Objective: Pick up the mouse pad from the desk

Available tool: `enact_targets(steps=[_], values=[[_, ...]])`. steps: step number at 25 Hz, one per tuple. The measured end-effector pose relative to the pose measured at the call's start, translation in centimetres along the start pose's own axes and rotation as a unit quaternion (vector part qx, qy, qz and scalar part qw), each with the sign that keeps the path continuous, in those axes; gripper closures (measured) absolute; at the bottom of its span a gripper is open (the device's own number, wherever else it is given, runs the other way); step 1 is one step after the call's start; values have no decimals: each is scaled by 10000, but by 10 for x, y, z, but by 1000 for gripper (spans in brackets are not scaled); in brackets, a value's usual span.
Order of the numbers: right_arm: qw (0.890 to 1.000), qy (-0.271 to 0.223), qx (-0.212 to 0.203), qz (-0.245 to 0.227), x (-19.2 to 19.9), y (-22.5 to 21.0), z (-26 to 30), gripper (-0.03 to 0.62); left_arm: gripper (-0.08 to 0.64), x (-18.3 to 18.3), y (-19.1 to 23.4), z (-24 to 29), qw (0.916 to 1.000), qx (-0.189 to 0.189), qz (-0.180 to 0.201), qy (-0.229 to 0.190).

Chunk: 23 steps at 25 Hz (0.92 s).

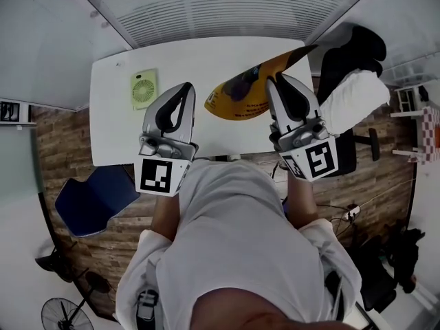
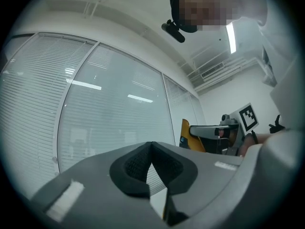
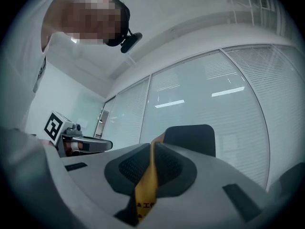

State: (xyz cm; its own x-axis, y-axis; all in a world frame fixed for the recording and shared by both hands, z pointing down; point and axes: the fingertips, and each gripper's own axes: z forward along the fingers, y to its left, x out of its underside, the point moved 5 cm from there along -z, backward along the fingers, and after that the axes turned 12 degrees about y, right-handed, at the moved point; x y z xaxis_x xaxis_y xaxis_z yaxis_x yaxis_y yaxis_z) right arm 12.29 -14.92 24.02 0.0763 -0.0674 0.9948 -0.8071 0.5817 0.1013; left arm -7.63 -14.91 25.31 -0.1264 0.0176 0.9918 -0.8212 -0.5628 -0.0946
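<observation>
The yellow mouse pad (image 1: 240,91) with a dark print hangs tilted above the white desk (image 1: 117,136), off its surface. My right gripper (image 1: 271,81) is shut on the pad's right part. In the right gripper view the yellow mouse pad (image 3: 147,187) runs as a thin edge between the pressed pads of the right gripper (image 3: 152,145). My left gripper (image 1: 189,86) hovers to the left of the pad, apart from it. Its jaws meet at the tips with nothing between them in the left gripper view, where the left gripper (image 2: 151,144) faces the window blinds.
A small green fan (image 1: 144,88) lies on the desk's left part. A black chair with a white cloth (image 1: 354,88) stands at the desk's right end. A blue chair (image 1: 96,198) and a floor fan (image 1: 65,315) stand on the wooden floor at the left.
</observation>
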Motion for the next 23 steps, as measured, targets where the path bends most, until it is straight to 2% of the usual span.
enact_targets(steps=[8, 14, 23], values=[[9999, -27, 125, 3, 3, 1, 4, 557, 566, 3, 5, 2, 9998, 53, 193, -57], [9998, 39, 187, 10, 4, 0, 5, 555, 566, -4, 3, 9, 9999, 72, 23, -115], [9999, 31, 170, -3, 4, 1, 4, 555, 566, 1, -1, 9, 9998, 114, 118, -110]])
